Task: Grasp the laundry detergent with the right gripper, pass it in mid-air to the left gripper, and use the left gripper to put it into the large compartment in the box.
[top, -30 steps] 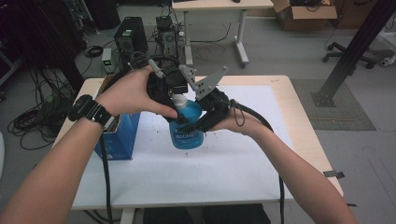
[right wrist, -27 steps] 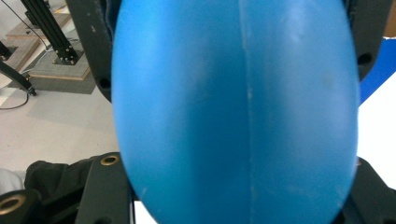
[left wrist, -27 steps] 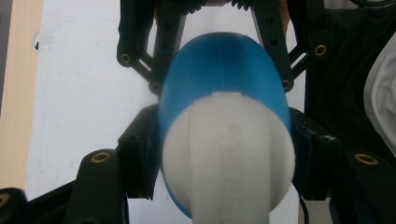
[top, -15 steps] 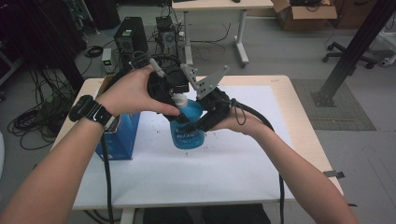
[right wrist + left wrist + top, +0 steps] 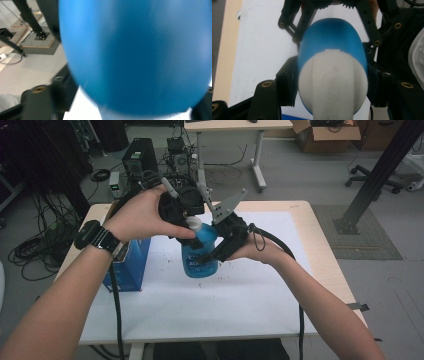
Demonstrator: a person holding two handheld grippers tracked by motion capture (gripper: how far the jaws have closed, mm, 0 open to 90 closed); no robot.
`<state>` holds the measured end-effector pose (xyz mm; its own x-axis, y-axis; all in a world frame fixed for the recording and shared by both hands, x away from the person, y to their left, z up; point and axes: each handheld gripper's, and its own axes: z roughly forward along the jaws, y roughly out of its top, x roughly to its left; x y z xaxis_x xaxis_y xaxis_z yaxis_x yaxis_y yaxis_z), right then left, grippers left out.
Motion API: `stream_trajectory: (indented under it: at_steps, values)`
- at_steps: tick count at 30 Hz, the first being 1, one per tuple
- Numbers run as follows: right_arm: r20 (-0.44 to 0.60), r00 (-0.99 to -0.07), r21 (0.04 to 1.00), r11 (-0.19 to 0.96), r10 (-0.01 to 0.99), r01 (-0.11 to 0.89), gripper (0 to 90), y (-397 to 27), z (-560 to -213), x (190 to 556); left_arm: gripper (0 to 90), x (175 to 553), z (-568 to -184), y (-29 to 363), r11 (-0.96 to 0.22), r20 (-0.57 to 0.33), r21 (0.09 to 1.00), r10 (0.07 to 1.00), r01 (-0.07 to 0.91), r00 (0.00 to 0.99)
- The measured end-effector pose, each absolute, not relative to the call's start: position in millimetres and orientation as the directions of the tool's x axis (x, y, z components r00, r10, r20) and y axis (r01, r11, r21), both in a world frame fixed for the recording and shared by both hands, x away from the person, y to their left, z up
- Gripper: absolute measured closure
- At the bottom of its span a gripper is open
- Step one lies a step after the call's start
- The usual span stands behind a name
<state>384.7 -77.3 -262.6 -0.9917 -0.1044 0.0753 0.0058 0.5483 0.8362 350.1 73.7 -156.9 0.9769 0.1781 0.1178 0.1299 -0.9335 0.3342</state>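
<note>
blue bottle (image 5: 200,252) between both grippers — left gripper (image 5: 186,220) at cap, right gripper (image 5: 215,254) at body

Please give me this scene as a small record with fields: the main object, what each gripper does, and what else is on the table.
main object: blue bottle with white cap
left gripper: jaws closed on the cap
right gripper: jaws closed on the bottle body
bottle position: held above the table, whether it touches cannot be told
other item: blue box at the table's left
surface: table with white sheet
</note>
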Motion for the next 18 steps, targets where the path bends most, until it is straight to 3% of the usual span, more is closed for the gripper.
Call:
stream_trajectory:
  at_steps: [3,6,12,18]
  values:
    - [0.086,-0.994,0.838,0.544,-0.065,0.037,13.1,-80.1,-265.7,387.2,38.1,351.6,-149.8,77.5,-0.928,0.124,0.339,0.210,0.158,0.970]
    - [0.091,-0.996,0.838,0.541,-0.014,0.069,8.3,-86.8,-269.6,393.1,38.1,353.1,-142.7,82.8,-0.919,0.130,0.334,0.264,0.208,0.956]
    - [0.081,-0.991,0.779,0.614,0.105,0.129,8.0,-107.3,-283.2,407.4,38.2,361.8,-125.6,101.2,-0.871,0.144,0.330,0.428,0.364,0.892]
    - [0.023,-0.963,0.660,0.719,0.268,0.216,7.8,-133.6,-298.5,420.9,38.2,374.3,-107.7,131.0,-0.771,0.135,0.336,0.608,0.541,0.782]
